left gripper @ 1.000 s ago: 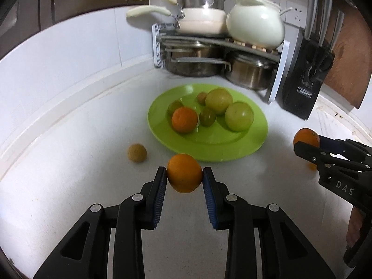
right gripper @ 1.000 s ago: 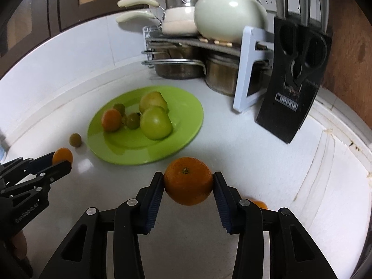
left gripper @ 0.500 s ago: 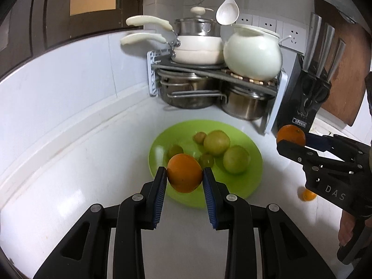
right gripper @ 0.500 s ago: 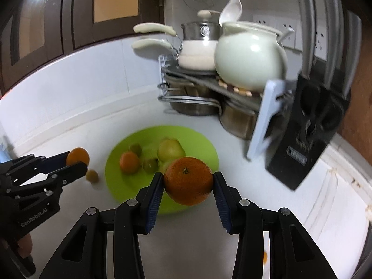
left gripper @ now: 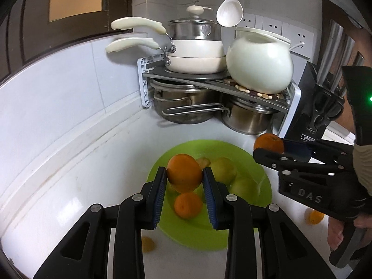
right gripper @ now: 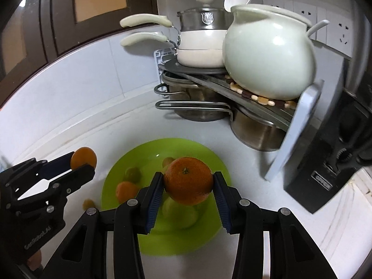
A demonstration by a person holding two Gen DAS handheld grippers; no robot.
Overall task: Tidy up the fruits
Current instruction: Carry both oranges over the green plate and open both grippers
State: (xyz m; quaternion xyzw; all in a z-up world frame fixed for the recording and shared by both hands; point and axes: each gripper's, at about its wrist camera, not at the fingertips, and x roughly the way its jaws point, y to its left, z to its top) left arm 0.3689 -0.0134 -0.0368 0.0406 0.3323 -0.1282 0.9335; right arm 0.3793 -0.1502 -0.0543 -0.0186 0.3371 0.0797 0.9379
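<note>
My left gripper (left gripper: 184, 174) is shut on an orange (left gripper: 183, 172) and holds it above the green plate (left gripper: 260, 172). My right gripper (right gripper: 187, 183) is shut on a larger orange (right gripper: 188, 180), also above the green plate (right gripper: 144, 153). On the plate lie another orange (left gripper: 187, 205) and several green fruits (left gripper: 224, 169). The right gripper with its orange (left gripper: 268, 141) shows in the left wrist view, and the left gripper with its orange (right gripper: 83, 157) shows in the right wrist view.
A small brown fruit (left gripper: 147, 244) lies on the counter left of the plate. A small orange (left gripper: 315, 217) lies on the counter to its right. A corner rack with pots (left gripper: 200, 46) and a white pot (left gripper: 259, 65) stands behind; a black knife block (left gripper: 318, 107) is at right.
Both grippers have lifted their oranges from the counter and carried them forward over the green plate. The plate now sits low and close in both views.
</note>
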